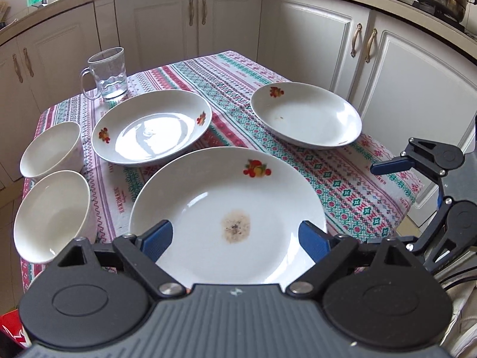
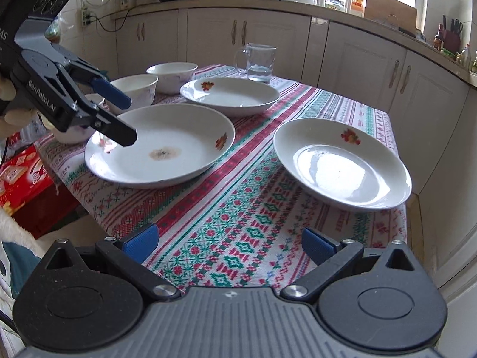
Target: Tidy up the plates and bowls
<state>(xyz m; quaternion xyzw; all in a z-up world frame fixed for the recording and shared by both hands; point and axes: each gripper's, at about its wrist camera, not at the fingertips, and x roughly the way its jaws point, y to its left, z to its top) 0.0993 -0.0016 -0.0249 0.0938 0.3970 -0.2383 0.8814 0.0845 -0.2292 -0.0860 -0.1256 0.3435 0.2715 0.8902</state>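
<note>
A white plate with a brown stain (image 1: pixel 226 197) lies nearest on the patterned tablecloth. My left gripper (image 1: pixel 235 240) stands open over its near rim, and its blue pads (image 1: pixel 158 238) do not press on it. The right wrist view shows the left gripper (image 2: pixel 125 116) above the stained plate's (image 2: pixel 179 164) left edge. Two clean plates (image 1: pixel 149 131) (image 1: pixel 304 116) lie farther back. Two white bowls (image 1: pixel 50 149) (image 1: pixel 50 211) stand at the left. My right gripper (image 2: pixel 229 244) is open over bare cloth, with a clean plate (image 2: pixel 342 164) ahead to its right.
A glass mug (image 1: pixel 108 74) with a little water stands at the table's far corner. Another white bowl (image 2: pixel 74 135) is partly hidden behind the left gripper. White kitchen cabinets (image 1: pixel 313 29) ring the table. A red box (image 2: pixel 23 179) sits on the floor beside the table.
</note>
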